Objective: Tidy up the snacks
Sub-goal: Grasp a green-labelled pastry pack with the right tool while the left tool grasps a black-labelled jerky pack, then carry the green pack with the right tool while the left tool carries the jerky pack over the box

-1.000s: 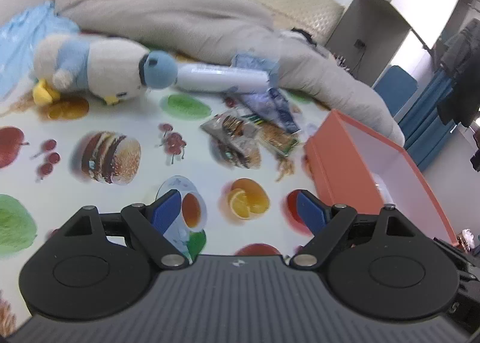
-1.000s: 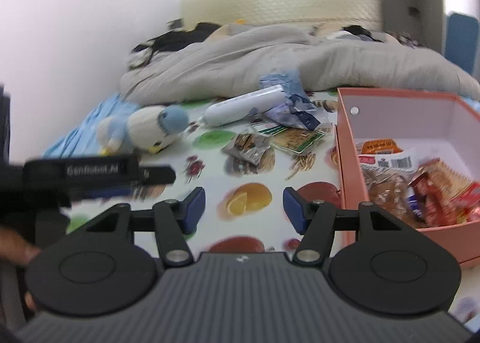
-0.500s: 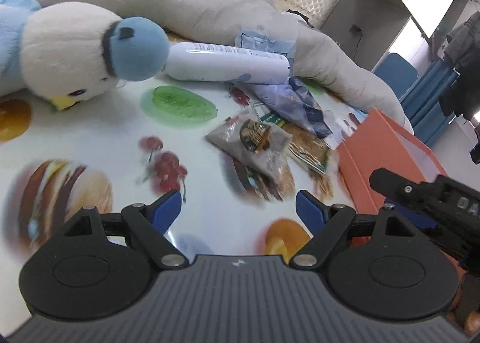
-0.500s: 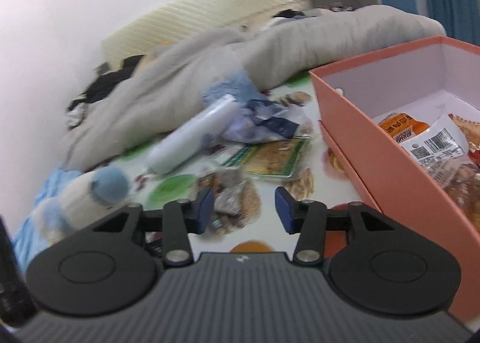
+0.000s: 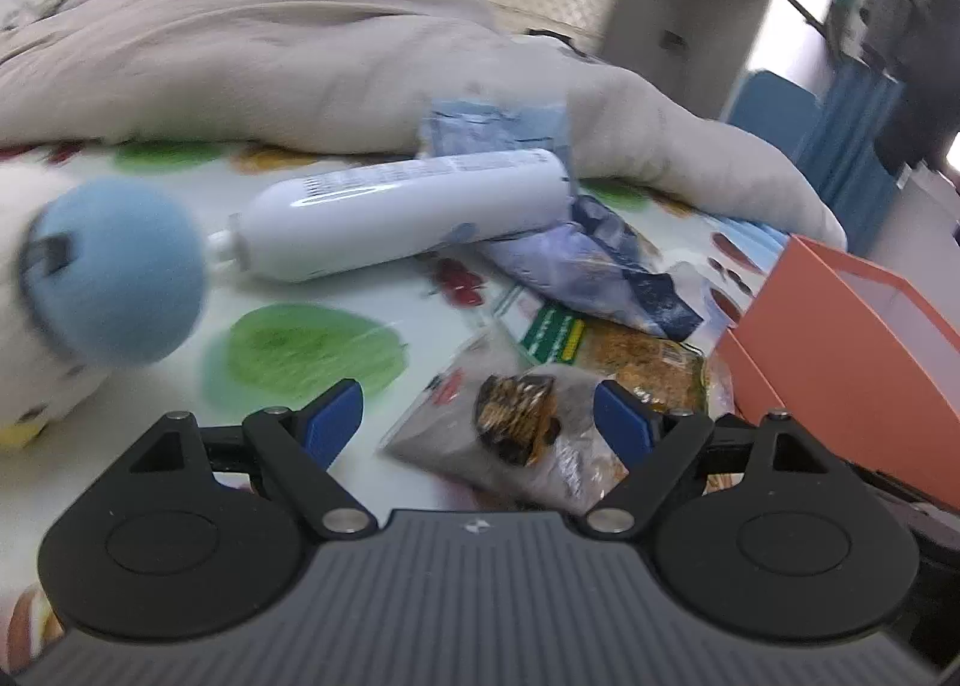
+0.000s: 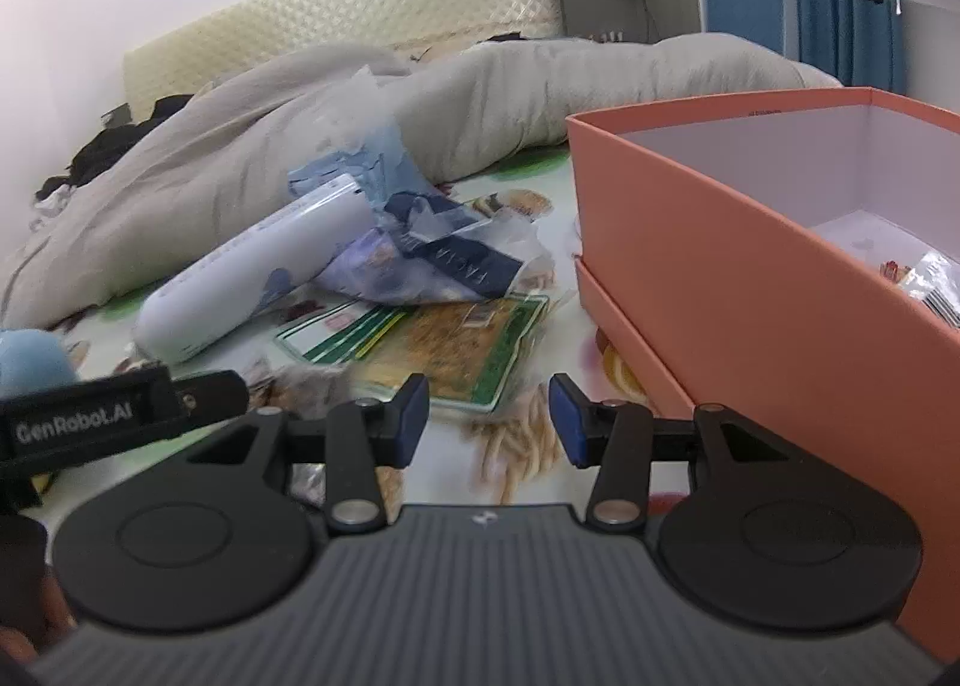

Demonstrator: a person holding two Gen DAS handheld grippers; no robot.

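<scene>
Right now the left gripper [image 5: 477, 416] stands wide apart and empty, its blue fingers either side of a grey snack packet [image 5: 510, 440] lying flat on the fruit-print sheet [image 5: 312, 350]. Nearby, the right gripper [image 6: 489, 419] is half open, holding nothing, just short of a green-edged packet [image 6: 444, 344]. An orange box [image 6: 720, 266] crowds the right, its contents mostly hidden.
</scene>
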